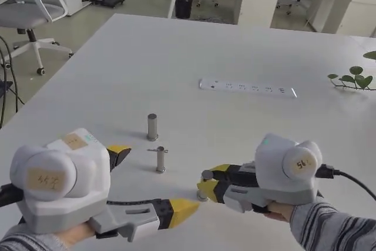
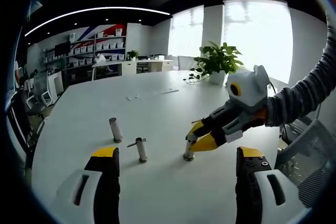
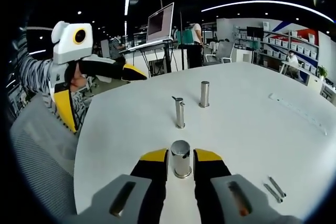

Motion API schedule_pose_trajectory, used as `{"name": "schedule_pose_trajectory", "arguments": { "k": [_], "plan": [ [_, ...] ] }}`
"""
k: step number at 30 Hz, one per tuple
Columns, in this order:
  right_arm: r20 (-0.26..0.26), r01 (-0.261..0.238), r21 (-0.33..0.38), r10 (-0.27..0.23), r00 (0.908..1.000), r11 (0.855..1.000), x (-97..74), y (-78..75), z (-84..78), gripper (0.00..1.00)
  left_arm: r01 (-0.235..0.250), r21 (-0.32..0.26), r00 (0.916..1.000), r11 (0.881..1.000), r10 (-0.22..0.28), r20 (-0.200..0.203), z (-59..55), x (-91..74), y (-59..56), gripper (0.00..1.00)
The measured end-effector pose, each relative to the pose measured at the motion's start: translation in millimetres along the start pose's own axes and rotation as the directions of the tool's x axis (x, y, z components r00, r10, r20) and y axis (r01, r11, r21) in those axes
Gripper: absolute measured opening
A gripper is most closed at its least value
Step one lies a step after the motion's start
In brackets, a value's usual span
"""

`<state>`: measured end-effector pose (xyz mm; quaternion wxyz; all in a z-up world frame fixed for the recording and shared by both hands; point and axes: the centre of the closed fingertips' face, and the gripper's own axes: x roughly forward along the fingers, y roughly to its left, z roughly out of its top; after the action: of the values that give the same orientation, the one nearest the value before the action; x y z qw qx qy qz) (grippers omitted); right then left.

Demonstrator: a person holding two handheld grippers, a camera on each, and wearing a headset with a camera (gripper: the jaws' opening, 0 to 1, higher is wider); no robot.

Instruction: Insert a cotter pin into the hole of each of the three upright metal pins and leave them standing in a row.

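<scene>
Three upright metal pins stand in a row on the white table. The far pin is bare. A cotter pin crosses the top of the middle pin. My right gripper is shut on the near pin, which stands on the table. Left of the row, my left gripper is wide open with nothing between its jaws. Two loose cotter pins lie to the right of my right gripper.
A white power strip lies further back on the table, and a small plant sits at the right edge. Office chairs and desks stand beyond the table.
</scene>
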<state>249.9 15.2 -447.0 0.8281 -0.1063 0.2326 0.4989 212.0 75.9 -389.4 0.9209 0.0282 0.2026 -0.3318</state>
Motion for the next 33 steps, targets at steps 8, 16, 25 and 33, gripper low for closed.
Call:
{"name": "schedule_pose_trajectory", "arguments": {
  "k": [8,16,25,33],
  "plan": [
    [0.023,-0.018,0.058,0.017,0.9996,0.998,-16.5,-3.1,-0.9,0.22,-0.009,-0.012,0.9999,1.0,0.009,0.008,0.3,-1.4,1.7,0.94],
    [-0.044,0.038,0.099,-0.034,0.9984,0.994,-41.4,-35.1,-12.9,0.26,-0.014,-0.023,0.9998,1.0,0.014,0.012,0.9,-2.1,2.1,0.98],
    [-0.173,0.091,0.07,-0.078,0.9819,0.993,-61.0,-76.2,-28.7,0.25,-0.018,-0.021,0.9998,1.0,0.018,0.008,-0.5,-1.9,3.1,0.99],
    [-0.271,0.106,0.044,-0.09,0.9583,0.993,-68.5,-98.7,-39.8,0.22,-0.019,-0.019,0.9998,1.0,0.019,0.001,-2.4,-0.7,4.1,0.98]
  ]
}}
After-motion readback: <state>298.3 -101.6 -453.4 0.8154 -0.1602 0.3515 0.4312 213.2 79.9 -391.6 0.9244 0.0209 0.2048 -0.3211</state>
